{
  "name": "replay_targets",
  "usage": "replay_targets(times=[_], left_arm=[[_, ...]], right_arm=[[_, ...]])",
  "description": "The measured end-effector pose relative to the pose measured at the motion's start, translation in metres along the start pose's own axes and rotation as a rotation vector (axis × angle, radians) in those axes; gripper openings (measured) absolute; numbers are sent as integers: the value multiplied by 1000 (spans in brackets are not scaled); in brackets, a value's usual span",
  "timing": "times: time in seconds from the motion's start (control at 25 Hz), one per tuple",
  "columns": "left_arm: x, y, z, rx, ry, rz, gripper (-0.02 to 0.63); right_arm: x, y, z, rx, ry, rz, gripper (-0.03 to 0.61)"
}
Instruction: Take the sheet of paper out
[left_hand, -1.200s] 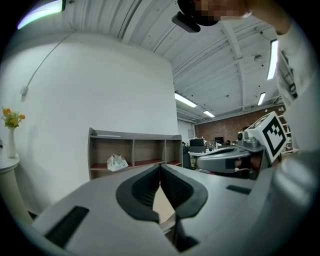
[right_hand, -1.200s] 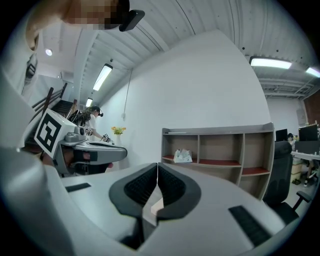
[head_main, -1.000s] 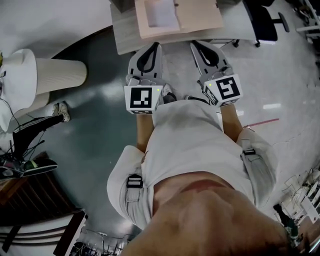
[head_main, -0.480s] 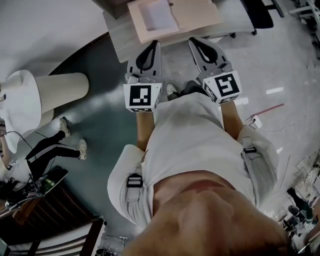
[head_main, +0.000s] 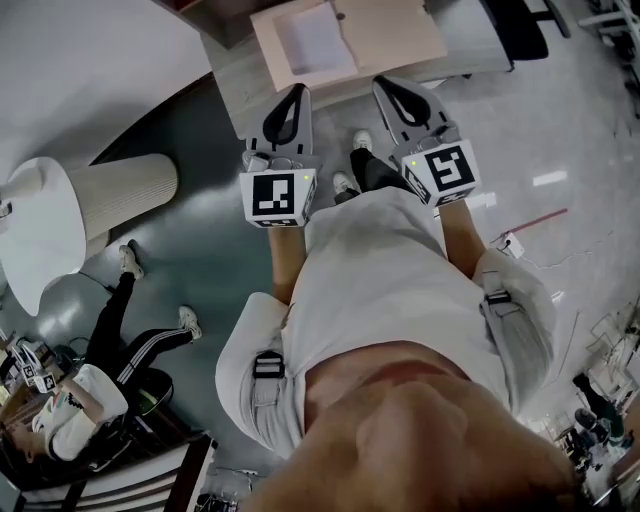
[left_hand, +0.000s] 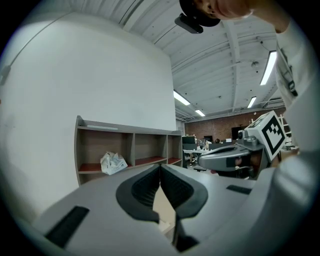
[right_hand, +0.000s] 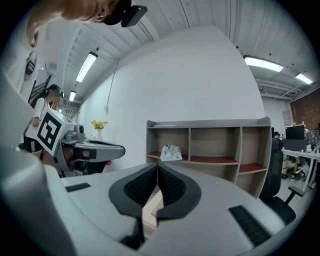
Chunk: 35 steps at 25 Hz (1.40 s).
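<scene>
A white sheet of paper (head_main: 314, 38) lies on an open beige folder (head_main: 392, 30) on the grey table (head_main: 240, 85) at the top of the head view. My left gripper (head_main: 297, 92) hangs in the air at the table's near edge, just short of the folder, jaws shut and empty. Beside it my right gripper (head_main: 385, 84) is also shut with nothing in it, its tip at the folder's near edge. In the left gripper view the left gripper (left_hand: 160, 166) has its jaws together. The right gripper view shows the right gripper (right_hand: 157, 166) the same way.
A wooden shelf unit (right_hand: 210, 145) with a crumpled white bag (right_hand: 171, 153) stands behind the table against the white wall. A round white table (head_main: 50, 230) and a seated person (head_main: 120, 340) are at the left. A black office chair (head_main: 520, 30) stands at the table's right.
Both grippers have moved forward together toward the table, and the folder and paper now lie closer to their tips. The person at the left has shifted position.
</scene>
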<state>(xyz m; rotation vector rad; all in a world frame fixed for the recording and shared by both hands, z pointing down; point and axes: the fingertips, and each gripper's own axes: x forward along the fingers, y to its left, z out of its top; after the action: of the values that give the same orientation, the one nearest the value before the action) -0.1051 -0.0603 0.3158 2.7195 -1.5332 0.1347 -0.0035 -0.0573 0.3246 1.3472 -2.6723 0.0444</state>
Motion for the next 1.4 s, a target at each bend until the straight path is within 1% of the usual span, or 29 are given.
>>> replay_targets(times=[0.2,0.6,0.92,1.2,1.4], left_arm=[[26,12,-3,8,18,36,23],[84,24,4,26,44,101,23],[112,29,0,22,51,144,23],[128,35,-13,11,84,138,23],[134,47,-27,-8,97,96,23]], right_arm=[[29,-16,2,3,-24,57,21],[71,-67,8,28,-43,137,21],[89,-93,5,24,-46,177,21],[103,-105,-7,48,-12,175,21],[115,-101,-14,51,16,142,21]])
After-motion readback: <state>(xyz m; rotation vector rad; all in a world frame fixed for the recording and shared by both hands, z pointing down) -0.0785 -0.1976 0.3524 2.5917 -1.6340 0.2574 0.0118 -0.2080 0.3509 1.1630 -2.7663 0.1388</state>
